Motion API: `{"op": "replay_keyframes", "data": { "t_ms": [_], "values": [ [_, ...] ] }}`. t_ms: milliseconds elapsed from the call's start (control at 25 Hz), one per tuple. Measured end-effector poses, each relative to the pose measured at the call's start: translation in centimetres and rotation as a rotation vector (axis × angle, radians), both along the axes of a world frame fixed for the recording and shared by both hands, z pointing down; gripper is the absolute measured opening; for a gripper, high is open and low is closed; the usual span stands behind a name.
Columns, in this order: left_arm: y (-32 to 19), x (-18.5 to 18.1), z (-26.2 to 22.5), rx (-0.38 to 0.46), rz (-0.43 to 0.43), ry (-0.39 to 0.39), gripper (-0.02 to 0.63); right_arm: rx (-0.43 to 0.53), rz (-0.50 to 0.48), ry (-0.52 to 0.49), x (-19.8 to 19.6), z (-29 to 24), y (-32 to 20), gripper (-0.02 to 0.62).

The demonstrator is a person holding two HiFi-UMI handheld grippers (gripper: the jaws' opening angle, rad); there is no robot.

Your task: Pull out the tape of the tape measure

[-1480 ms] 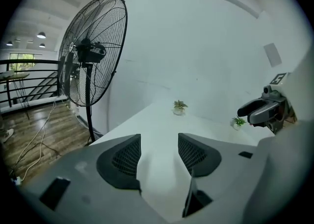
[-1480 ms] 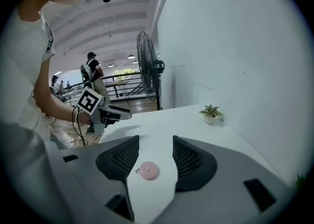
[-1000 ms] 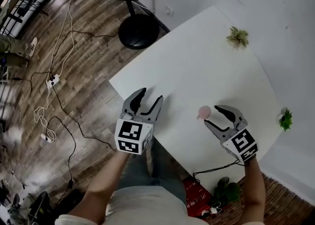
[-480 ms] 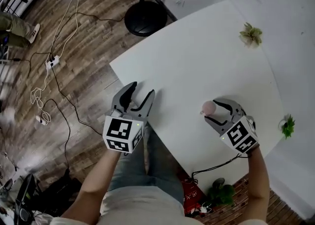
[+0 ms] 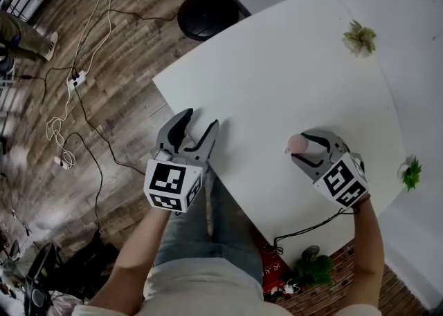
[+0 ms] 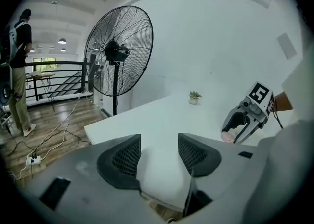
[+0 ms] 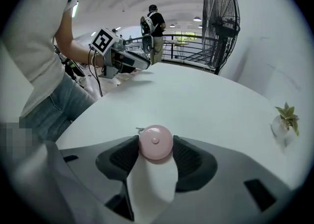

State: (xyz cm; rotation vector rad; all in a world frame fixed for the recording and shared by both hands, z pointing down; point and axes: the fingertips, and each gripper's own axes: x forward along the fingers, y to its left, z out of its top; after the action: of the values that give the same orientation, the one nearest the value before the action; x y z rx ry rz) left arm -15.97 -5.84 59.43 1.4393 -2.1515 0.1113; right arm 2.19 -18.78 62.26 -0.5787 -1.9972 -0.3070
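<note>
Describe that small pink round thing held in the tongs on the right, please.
It is a tape measure: a small, round, pale pink case, smooth and plastic-looking, with a little button at the centre of its face. A thin tab, seemingly the tape's end, sticks out at its upper left edge; no tape is drawn out. The right tongs grip its sides, over the white table. Whether it touches the table I cannot tell.

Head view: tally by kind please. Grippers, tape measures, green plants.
Grippers: 2 (left gripper, right gripper)
Tape measure: 1
Plants: 3
Total: 6
</note>
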Motion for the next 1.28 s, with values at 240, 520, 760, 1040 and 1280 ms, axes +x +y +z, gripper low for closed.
{"op": "replay_keyframes", "data": {
  "t_ms": [240,520,760,1040,1280],
  "values": [
    [-0.8,0.4,-0.3,-0.003,0.023,-0.009,0.233,-0.011,0.014,-0.006,0.0,0.3,0.0,0.215],
    [-1.6,0.8,-1.4,0.002,0.063,-0.028,0.233,-0.018,0.067,-0.027,-0.1,-0.1,0.1,0.215],
    [-2.9,1.8,-3.1,0.012,0.132,-0.062,0.233,0.000,0.154,-0.090,-1.0,-2.4,-0.7,0.215],
    [-7.3,4.2,-4.7,0.033,0.266,-0.061,0.233,0.022,0.286,-0.154,-1.1,-5.1,-3.2,0.215],
    [-10.5,6.2,-7.7,0.084,0.406,-0.081,0.232,0.045,0.439,-0.227,-0.9,-9.2,-4.5,0.215]
  ]
}}
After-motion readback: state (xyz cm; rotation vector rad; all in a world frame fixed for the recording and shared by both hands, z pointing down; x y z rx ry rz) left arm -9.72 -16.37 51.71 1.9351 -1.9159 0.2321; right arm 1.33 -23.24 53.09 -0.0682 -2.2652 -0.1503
